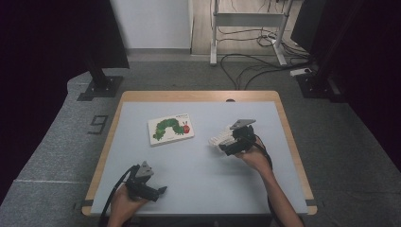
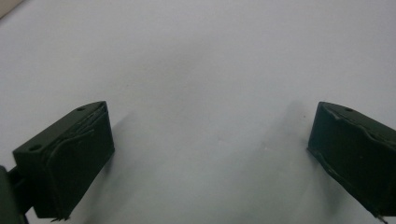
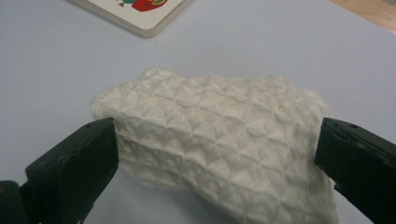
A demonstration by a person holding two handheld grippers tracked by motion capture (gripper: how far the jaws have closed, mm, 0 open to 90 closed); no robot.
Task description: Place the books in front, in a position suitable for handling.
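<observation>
We note a white quilted cloth point(image 3: 219, 140) lying on the right half of the table point(image 1: 198, 184), between the jaws of the right gripper point(image 3: 217, 163). Its surface is soft and fuzzy, embossed in a regular diamond grid, and it looks folded or bunched into a thick pad with a rounded far edge. In the right gripper view the two black blocky jaws stand spread at either side of the cloth; the left one touches its edge, the right one sits just beside it, and we cannot tell whether that one makes contact. We read the tongs as released, not pinching the fabric. In the high view the cloth point(image 1: 220, 139) pokes out pale beyond the right gripper point(image 1: 228, 145), which carries a grey three-cornered plate on top and is held by the right hand point(image 1: 253, 158). Beyond the cloth, toward the table's middle, lies a thick board book point(image 1: 170, 129), flat, rectangular, white cover with a green caterpillar and a red head; its rounded corner shows at the top of the right gripper view point(image 3: 140, 14). The left gripper point(image 1: 153, 191) is well apart, near the front left edge, held in the left hand point(image 1: 124, 205). Its jaws gape wide over bare, matte, pale grey tabletop, holding nothing. The table has a light wooden rim.
</observation>
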